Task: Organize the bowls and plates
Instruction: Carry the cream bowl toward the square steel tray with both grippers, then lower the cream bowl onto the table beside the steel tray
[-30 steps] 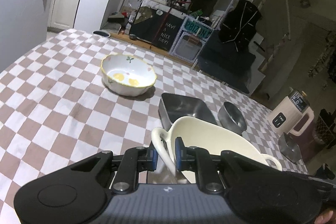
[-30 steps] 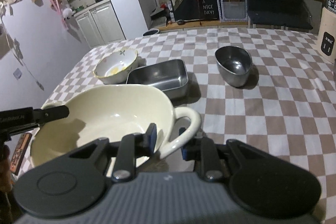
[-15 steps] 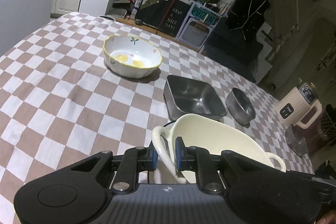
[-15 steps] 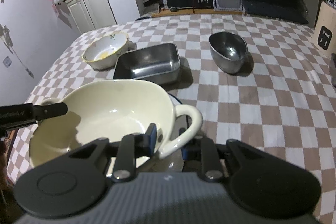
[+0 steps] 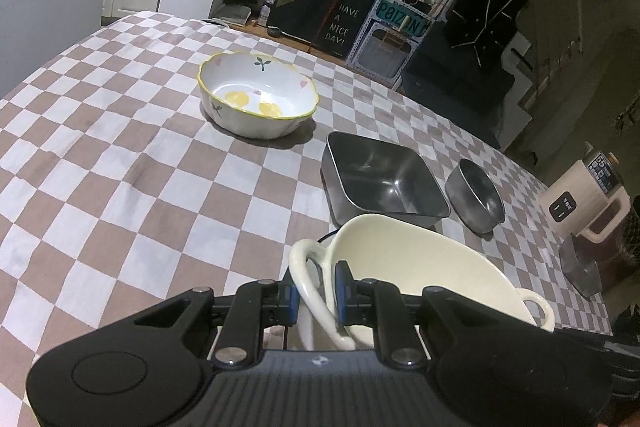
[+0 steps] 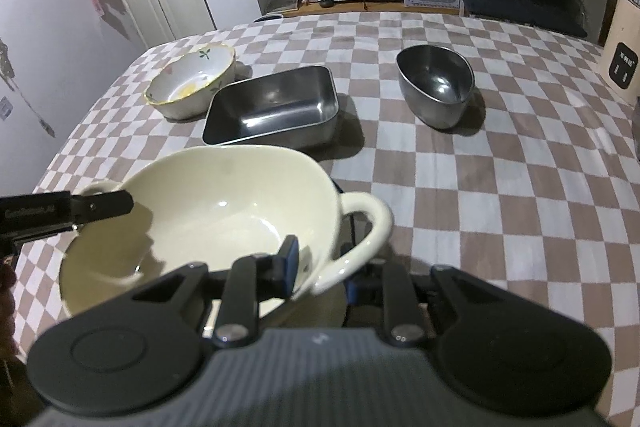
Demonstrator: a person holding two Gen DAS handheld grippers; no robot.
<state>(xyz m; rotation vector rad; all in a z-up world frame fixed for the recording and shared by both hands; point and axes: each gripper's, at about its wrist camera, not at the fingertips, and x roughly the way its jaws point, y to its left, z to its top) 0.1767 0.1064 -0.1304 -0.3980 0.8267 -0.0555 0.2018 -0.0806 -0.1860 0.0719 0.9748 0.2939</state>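
Observation:
A cream two-handled bowl (image 5: 416,267) (image 6: 216,211) hangs above the checkered table, held from both sides. My left gripper (image 5: 316,297) is shut on its left handle; it also shows in the right wrist view (image 6: 100,205). My right gripper (image 6: 320,277) is shut on its right handle. Beyond stand a flowered white bowl (image 5: 256,95) (image 6: 192,85), a square steel tray (image 5: 384,179) (image 6: 272,107) and a steel bowl (image 5: 476,195) (image 6: 436,87). A dark-rimmed dish shows just under the cream bowl, mostly hidden.
The checkered cloth (image 5: 120,163) covers the table. A beige appliance (image 5: 588,195) stands at the table's right edge, also seen in the right wrist view (image 6: 624,59). A grey metal object (image 5: 580,267) sits beside it. Cabinets and shelves stand beyond the far edge.
Both grippers have risen with the cream bowl, so the table and the other dishes look farther below. Both grips on the handles are unchanged.

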